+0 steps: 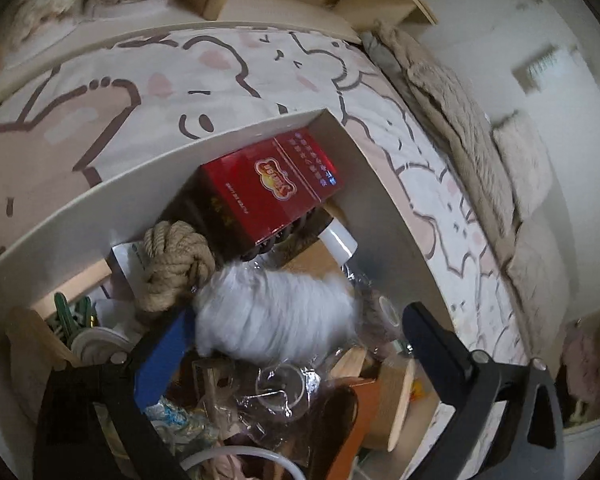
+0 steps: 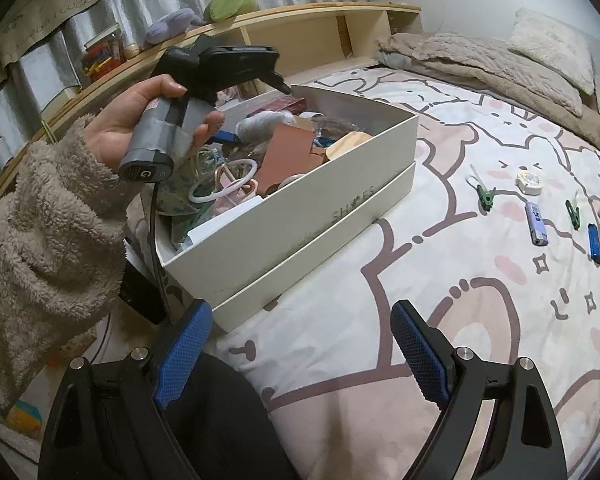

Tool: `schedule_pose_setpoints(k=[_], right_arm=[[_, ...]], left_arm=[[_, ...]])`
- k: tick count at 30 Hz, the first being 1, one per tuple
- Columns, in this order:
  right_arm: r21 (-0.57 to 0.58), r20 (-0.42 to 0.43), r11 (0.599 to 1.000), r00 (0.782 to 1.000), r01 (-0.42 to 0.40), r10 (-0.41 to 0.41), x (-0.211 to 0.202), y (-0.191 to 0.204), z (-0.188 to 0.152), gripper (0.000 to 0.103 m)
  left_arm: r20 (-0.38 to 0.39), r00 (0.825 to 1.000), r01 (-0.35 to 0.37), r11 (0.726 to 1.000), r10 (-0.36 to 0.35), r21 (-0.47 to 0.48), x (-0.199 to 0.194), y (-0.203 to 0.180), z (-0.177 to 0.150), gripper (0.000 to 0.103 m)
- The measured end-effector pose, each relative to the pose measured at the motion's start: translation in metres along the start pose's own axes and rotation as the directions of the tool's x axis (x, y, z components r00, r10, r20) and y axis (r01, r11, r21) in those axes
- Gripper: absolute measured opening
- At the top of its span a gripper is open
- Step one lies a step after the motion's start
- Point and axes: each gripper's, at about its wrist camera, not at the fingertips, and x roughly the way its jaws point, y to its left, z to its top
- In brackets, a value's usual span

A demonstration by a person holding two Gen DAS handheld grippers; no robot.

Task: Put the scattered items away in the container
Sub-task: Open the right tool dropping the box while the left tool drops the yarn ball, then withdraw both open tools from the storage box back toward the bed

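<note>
White box point(image 2: 300, 216) on the bed point(image 2: 440, 280), crowded with items: red carton point(image 1: 268, 184), rope knot point(image 1: 176, 268), white fluffy ball point(image 1: 276, 316). Left gripper point(image 1: 296, 332) above the box, fingers spread either side of the ball, not pressing it. Right gripper point(image 2: 300, 352) over the bedsheet, fingers spread, nothing between. Still scattered, well apart from the box: two green clips point(image 2: 486, 196), purple lighter point(image 2: 536, 224), blue lighter point(image 2: 594, 242), tape roll point(image 2: 530, 182).
</note>
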Motion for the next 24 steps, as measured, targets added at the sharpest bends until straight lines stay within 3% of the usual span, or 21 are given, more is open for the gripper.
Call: schedule_pose_setpoints(k=[6, 17, 24], right_arm=[[0.013, 0.006, 1.000, 1.000, -0.002, 0.002, -0.003, -0.004, -0.002, 0.091], [0.002, 0.035, 1.000, 0.999, 0.002, -0.002, -0.015, 0.002, 0.003, 0.091], [-0.006, 0.097, 1.000, 0.995, 0.003, -0.002, -0.031, 0.011, 0.017, 0.091]], left_arm=[[0.038, 0.999, -0.028, 0.991, 0.024, 0.129, -0.015, -0.007, -0.010, 0.103], [0.022, 1.000, 0.000, 0.984, -0.004, 0.181, -0.030, -0.006, -0.023, 0.103], [0.082, 0.996, -0.049, 0.967, 0.029, 0.251, -0.048, -0.010, -0.033, 0.103]])
